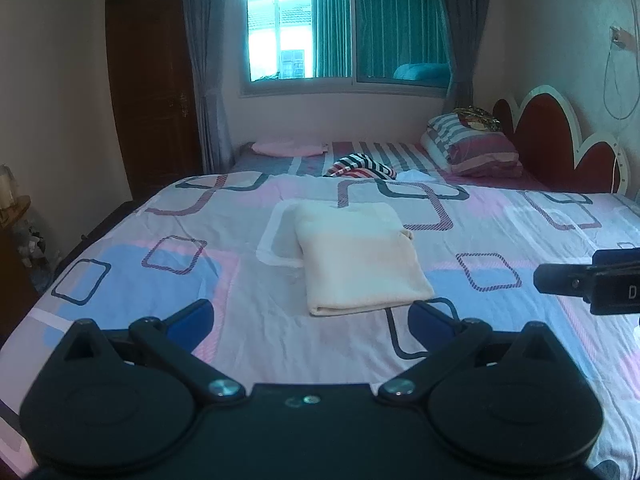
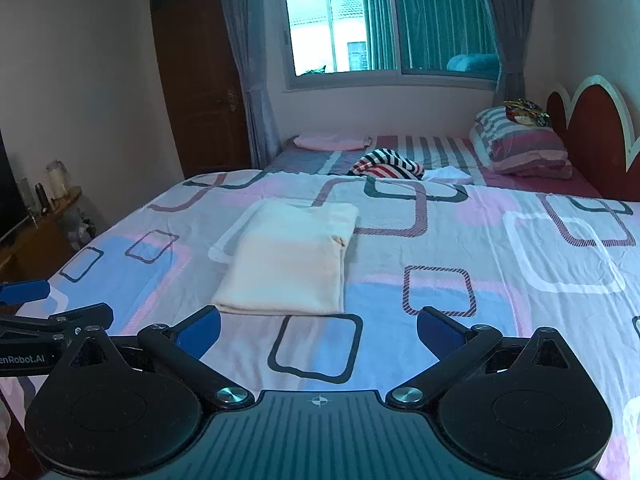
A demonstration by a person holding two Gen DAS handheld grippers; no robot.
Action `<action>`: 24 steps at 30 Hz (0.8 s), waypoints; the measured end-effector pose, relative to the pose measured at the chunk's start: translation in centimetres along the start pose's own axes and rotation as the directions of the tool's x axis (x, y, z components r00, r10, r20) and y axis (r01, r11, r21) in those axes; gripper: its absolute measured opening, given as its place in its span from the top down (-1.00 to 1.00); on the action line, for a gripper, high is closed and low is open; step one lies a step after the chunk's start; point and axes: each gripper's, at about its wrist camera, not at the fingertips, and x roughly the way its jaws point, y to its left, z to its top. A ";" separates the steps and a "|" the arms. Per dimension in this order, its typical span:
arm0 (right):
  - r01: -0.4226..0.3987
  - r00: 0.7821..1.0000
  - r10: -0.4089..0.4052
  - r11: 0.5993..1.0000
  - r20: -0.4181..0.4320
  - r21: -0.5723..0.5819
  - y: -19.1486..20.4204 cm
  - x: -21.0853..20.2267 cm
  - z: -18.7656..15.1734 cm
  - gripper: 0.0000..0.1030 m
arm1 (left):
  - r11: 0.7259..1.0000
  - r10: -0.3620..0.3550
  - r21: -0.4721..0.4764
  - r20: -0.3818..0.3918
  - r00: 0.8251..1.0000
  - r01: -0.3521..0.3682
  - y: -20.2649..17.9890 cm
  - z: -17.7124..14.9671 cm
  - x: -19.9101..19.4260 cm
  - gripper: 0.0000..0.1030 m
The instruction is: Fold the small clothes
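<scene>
Claws hang wide and empty above a bed: the left claw (image 1: 310, 318) and the right claw (image 2: 318, 326) each spread blue pads (image 2: 200, 330) with nothing between them. Just beyond both lies a cream cloth (image 1: 358, 256), folded into a neat rectangle, flat on the patterned bedspread (image 1: 500, 216), apart from either claw. Farther back, a striped garment (image 2: 386, 166) sits crumpled near the bedspread's far edge, with pillows (image 2: 524, 148) stacked against the red headboard (image 2: 588, 136), beneath a curtained window (image 2: 384, 28).
</scene>
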 end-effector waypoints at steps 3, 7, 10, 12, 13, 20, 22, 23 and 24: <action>-0.005 1.000 0.005 1.000 0.005 -0.003 0.0 -0.4 0.0 -1.00 | 1.000 -0.004 -0.005 0.001 1.000 0.004 0.1 0.0 -0.1 -0.99; -0.008 1.000 0.008 1.000 0.001 -0.004 -0.1 -0.6 -0.1 -1.00 | 1.000 -0.001 -0.007 0.008 1.000 0.001 0.2 0.0 -0.3 -0.99; -0.010 1.000 0.010 1.000 -0.001 -0.003 -0.1 -0.9 -0.1 -1.00 | 1.000 0.004 -0.001 0.006 1.000 -0.004 0.1 0.0 -0.4 -0.99; -0.013 1.000 0.013 1.000 -0.001 -0.007 -0.2 -0.9 0.0 -1.00 | 1.000 0.006 0.001 0.004 1.000 -0.006 0.0 0.1 -0.4 -0.99; -0.011 1.000 0.011 1.000 0.001 -0.009 -0.2 -0.9 0.0 -1.00 | 1.000 0.008 0.002 0.004 1.000 -0.008 -0.1 0.1 -0.3 -0.99; -0.008 1.000 0.008 1.000 -0.002 -0.001 -0.4 -0.9 0.1 -1.00 | 1.000 0.012 0.002 0.004 1.000 -0.012 -0.2 0.2 -0.2 -0.99; -0.005 1.000 0.005 1.000 -0.002 0.001 -0.5 -1.1 0.1 -1.00 | 1.000 0.011 0.002 0.005 1.000 -0.011 -0.3 0.2 -0.3 -0.99; -0.007 1.000 0.007 1.000 -0.002 0.001 -0.6 -1.0 0.1 -1.00 | 1.000 0.009 0.003 0.005 1.000 -0.009 -0.3 0.2 -0.3 -0.99; -0.005 1.000 0.005 1.000 -0.003 0.001 -0.6 -1.0 0.1 -1.00 | 1.000 0.007 0.005 0.005 1.000 -0.008 -0.4 0.2 -0.3 -0.99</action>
